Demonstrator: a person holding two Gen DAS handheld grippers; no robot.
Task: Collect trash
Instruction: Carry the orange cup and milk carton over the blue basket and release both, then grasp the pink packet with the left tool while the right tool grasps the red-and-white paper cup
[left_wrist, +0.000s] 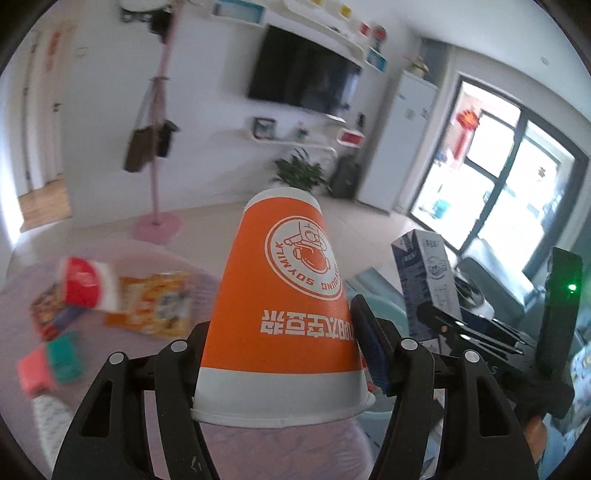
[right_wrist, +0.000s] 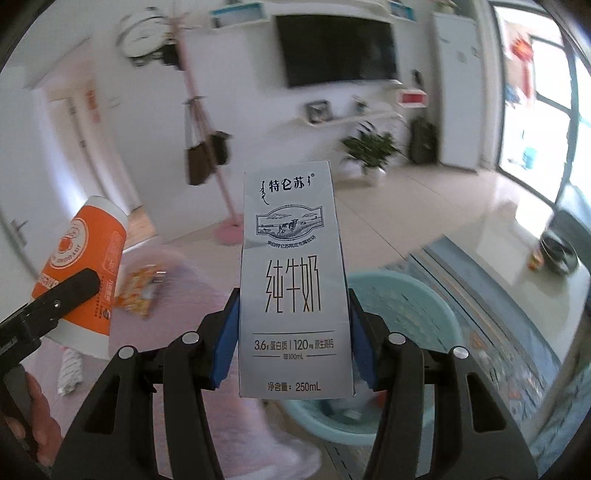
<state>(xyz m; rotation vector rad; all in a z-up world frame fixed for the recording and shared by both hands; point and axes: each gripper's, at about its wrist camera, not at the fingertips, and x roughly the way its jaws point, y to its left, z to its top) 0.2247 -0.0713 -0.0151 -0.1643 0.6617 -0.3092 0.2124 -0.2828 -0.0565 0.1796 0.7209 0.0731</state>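
Note:
My left gripper (left_wrist: 284, 354) is shut on an upside-down orange soy milk paper cup (left_wrist: 280, 306), held in the air above the pink table (left_wrist: 155, 354). My right gripper (right_wrist: 291, 332) is shut on an upright grey milk carton (right_wrist: 293, 280), held above a light blue plastic basin (right_wrist: 406, 314). The carton also shows in the left wrist view (left_wrist: 428, 280), to the right of the cup. The cup also shows in the right wrist view (right_wrist: 85, 266), at the left.
On the pink table lie a red and white cup (left_wrist: 88, 284), an orange snack wrapper (left_wrist: 151, 302), a pink and teal item (left_wrist: 48, 362) and a white patterned wrapper (right_wrist: 70, 369). A patterned rug (right_wrist: 517, 325) lies right of the basin. A pink coat stand (left_wrist: 157, 147) stands beyond.

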